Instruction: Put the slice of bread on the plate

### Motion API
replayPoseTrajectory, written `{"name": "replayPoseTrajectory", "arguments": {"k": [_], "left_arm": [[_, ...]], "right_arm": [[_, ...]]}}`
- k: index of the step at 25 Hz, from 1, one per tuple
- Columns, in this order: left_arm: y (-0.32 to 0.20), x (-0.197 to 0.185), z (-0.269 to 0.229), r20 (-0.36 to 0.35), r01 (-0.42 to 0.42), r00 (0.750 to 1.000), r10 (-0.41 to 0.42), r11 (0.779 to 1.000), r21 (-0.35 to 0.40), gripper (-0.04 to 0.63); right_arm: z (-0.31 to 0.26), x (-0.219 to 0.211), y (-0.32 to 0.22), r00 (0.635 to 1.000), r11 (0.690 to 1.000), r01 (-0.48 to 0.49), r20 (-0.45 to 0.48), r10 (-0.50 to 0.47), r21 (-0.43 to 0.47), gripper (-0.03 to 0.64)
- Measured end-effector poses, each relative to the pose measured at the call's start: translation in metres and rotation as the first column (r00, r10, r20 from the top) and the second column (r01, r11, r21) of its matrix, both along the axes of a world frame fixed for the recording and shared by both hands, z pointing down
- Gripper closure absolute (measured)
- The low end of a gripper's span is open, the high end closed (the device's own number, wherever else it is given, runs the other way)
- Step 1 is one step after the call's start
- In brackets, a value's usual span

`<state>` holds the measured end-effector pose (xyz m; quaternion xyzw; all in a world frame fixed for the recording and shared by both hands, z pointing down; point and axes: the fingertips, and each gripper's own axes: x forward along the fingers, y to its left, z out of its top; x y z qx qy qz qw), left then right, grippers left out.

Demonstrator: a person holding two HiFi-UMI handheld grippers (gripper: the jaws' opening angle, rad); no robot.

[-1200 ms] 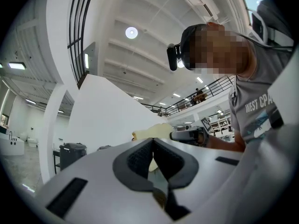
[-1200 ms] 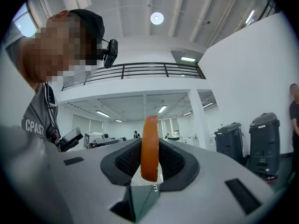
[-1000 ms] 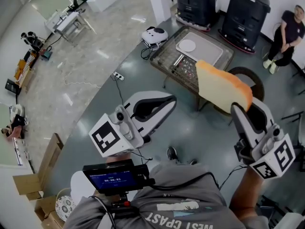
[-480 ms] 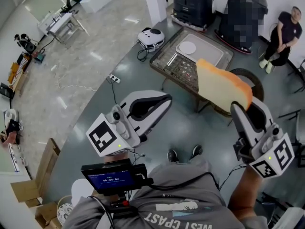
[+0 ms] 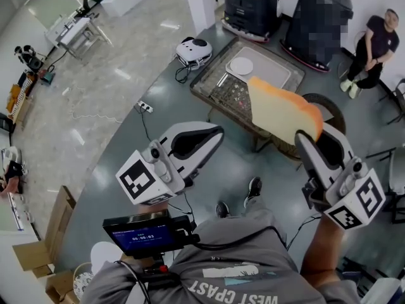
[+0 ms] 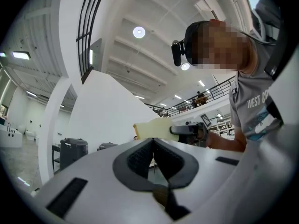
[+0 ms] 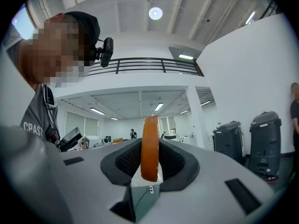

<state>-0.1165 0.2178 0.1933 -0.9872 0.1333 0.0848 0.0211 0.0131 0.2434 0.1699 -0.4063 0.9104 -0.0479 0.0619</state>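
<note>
R claw (image 5: 310,141) grips bread slice (image 5: 278,109); shirt (image 5: 235,277) reads "WEST"

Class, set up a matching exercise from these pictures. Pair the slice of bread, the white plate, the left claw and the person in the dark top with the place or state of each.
Column 1:
1. slice of bread
2. white plate
3. left claw
4. person in the dark top

Column 2:
A. shut, with nothing between its jaws
B. sitting by the wall
C. clamped on edge in the right claw
D. lying on the grey tray

Pairs: 1-C, 2-D, 3-A, 4-B
</note>
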Motion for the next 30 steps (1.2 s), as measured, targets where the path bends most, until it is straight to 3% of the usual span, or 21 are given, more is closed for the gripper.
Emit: {"name": "replayPoseTrajectory", "arguments": {"k": [5,13,19,30], "left_arm": [[-0.031,0.029,-0.013,-0.001,0.037,0.999,-0.037,0.998,0.046,0.586],[-0.085,0.077,-0.014,0.018,0.091,0.996,-0.092,0.995,0.048,0.586],[-0.136,0.135,-0.006,0.034,0.132,0.991,-0.133,0.99,0.045,0.586],[-0.137,0.146,-0.017,0.05,0.16,0.985,-0.164,0.985,0.064,0.587]], "right_arm": [[0.0,0.028,-0.03,1.0,1.0,0.031,0.003,-0.031,0.002,0.526],[-0.001,0.08,-0.092,0.997,0.997,0.078,0.01,-0.078,0.005,0.526],[0.008,0.135,-0.151,0.992,0.992,0.123,0.026,-0.123,0.003,0.526],[0.001,0.142,-0.157,0.985,0.986,0.166,0.043,-0.167,0.022,0.526]]}}
